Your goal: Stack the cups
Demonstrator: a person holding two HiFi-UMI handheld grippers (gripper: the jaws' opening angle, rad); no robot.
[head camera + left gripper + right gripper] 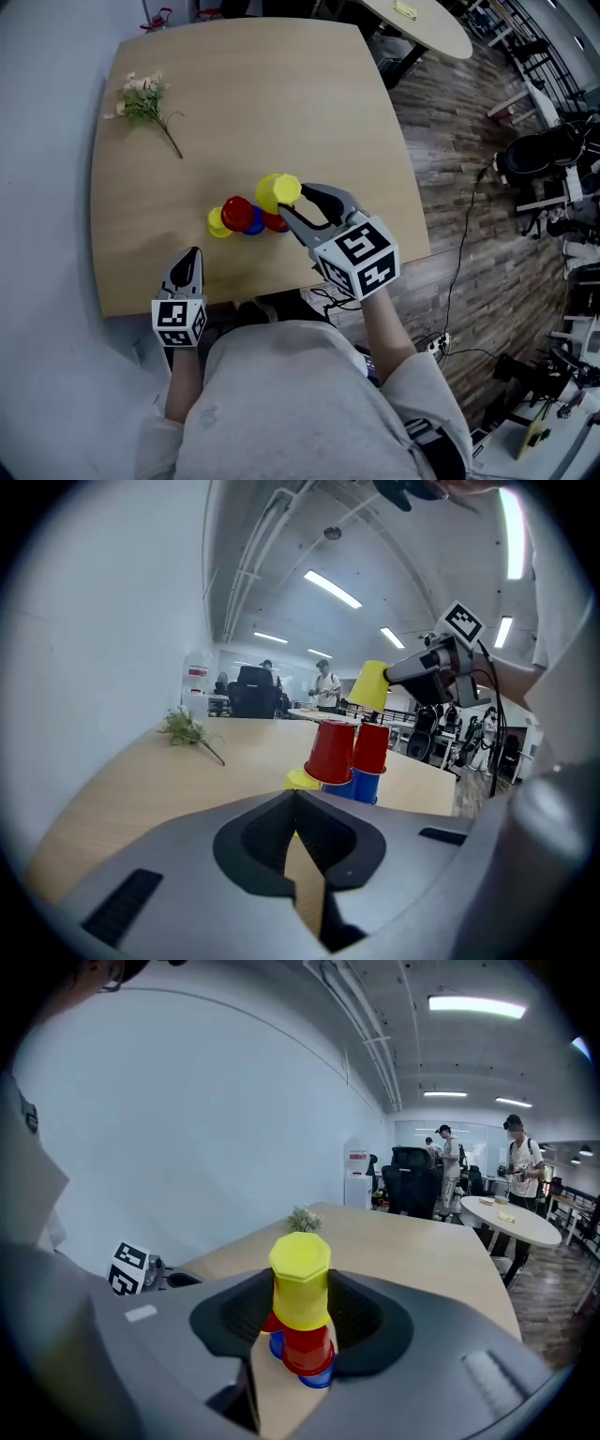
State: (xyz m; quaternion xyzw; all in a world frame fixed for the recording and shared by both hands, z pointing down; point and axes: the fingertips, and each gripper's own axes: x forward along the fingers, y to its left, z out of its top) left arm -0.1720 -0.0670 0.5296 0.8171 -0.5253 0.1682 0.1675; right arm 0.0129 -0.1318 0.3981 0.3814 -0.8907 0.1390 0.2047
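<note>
My right gripper [292, 202] is shut on an upturned yellow cup [278, 191] and holds it in the air over the cluster of cups. In the right gripper view the yellow cup [300, 1281] sits between the jaws, with a red cup [303, 1349] and a blue cup [317, 1378] below it. On the table stand two upturned red cups [238, 213] [371, 747] on blue cups [366, 786], and another yellow cup [218, 224] beside them. My left gripper [191, 259] is shut and empty, near the table's front edge, left of the cups.
A sprig of flowers [142, 98] lies at the wooden table's [262, 94] far left. The table's right edge drops to a wood floor with cables. An oval table [422, 23] and office chairs stand beyond, with people in the background.
</note>
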